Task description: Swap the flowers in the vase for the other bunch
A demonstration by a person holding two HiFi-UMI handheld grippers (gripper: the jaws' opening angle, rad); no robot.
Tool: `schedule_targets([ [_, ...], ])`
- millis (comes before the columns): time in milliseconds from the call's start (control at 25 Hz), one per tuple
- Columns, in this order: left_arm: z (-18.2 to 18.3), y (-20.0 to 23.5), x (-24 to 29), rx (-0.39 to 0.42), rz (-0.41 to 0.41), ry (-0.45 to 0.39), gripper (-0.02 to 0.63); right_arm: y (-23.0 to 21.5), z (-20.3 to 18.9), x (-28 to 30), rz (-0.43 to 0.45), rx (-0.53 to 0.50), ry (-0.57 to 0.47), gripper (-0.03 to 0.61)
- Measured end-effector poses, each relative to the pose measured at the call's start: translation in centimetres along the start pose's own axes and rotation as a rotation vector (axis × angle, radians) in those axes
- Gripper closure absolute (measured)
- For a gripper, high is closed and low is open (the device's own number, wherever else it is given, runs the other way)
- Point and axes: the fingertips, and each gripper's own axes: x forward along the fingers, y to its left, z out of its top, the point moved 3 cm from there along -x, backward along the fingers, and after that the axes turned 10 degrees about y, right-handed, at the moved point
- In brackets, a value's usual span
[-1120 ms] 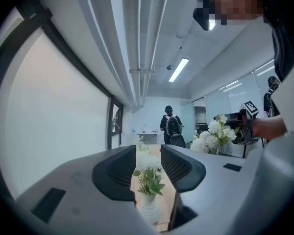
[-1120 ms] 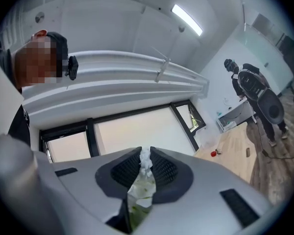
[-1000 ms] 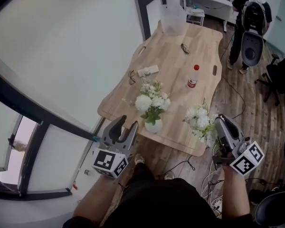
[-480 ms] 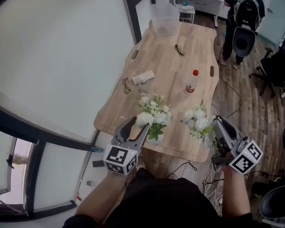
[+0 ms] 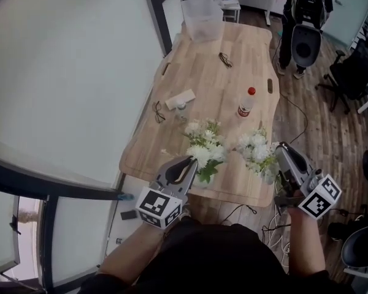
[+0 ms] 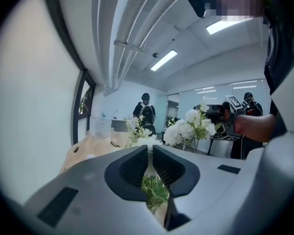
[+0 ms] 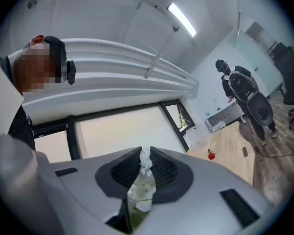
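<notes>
I count two white bunches and one vase (image 5: 200, 180) on the table (image 5: 233, 72). My left gripper (image 5: 187, 162) is clenched on the leafy stems of the vase bunch (image 5: 203, 149) at the near edge. My right gripper (image 5: 281, 150) grasps the other bunch (image 5: 256, 152), just beside it

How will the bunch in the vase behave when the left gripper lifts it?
Probably light and floppy: leaves of the bunch sit pinched between the just-closed jaws of the left gripper. Its white heads look bulky, so it may sway and brush the other bunch in the right gripper.
</notes>
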Motion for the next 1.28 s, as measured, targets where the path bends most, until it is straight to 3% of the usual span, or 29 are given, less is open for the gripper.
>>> schedule_targets([
  [240,1.7,-0.8,-1.2,0.027,-0.037,-0.062,0.580,0.4,0.5,1.0,-0.009,-0.011,-0.021,0.508],
  [760,5.1,0.7,-5.5,0.015,0.025,-0.176,0.581,3.1,2.1,0.4,0.035,-0.007,-0.066,0.508],
  [1280,9.0,5.1,-10.0,0.040,0.059,-0.307,0.581,6.5,2.3,4.3,0.112,-0.002,-0.099,0.508],
])
